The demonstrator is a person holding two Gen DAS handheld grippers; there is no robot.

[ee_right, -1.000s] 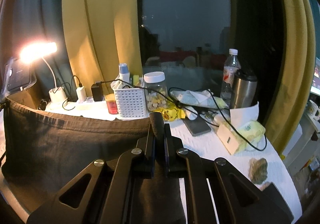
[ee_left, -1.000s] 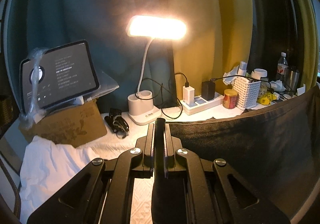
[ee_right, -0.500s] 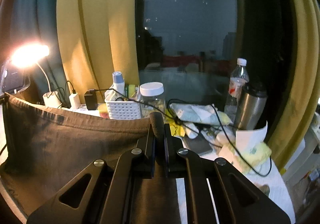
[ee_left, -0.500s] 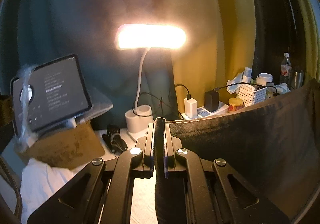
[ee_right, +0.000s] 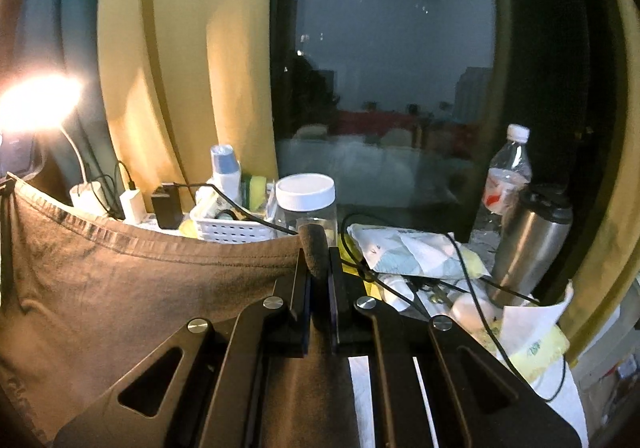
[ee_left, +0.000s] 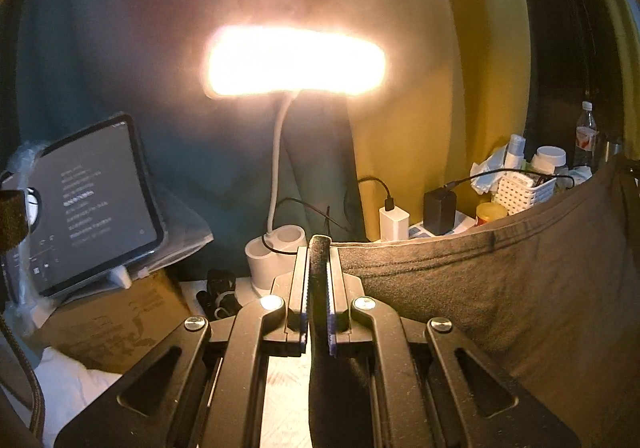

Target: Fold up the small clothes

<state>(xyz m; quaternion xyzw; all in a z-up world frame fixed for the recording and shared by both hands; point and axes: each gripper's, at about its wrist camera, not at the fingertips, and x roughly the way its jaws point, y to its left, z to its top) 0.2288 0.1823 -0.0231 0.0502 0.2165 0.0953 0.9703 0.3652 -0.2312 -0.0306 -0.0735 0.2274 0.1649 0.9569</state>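
In the left wrist view, a tablet [ee_left: 94,204] leans on a cardboard box [ee_left: 116,324] at the far left. A lit desk lamp [ee_left: 294,62] stands behind the left gripper [ee_left: 319,256], whose fingers are clenched on one corner of the dark garment [ee_left: 500,288]. The garment hangs stretched, raised off the desk [ee_left: 280,400], its hemmed top edge running rightward. In the right wrist view, the right gripper [ee_right: 318,260] is clenched on the garment's opposite corner. A white basket [ee_right: 232,226], a clear jar [ee_right: 306,204], a water bottle [ee_right: 508,176] and a steel flask [ee_right: 534,244] stand behind it.
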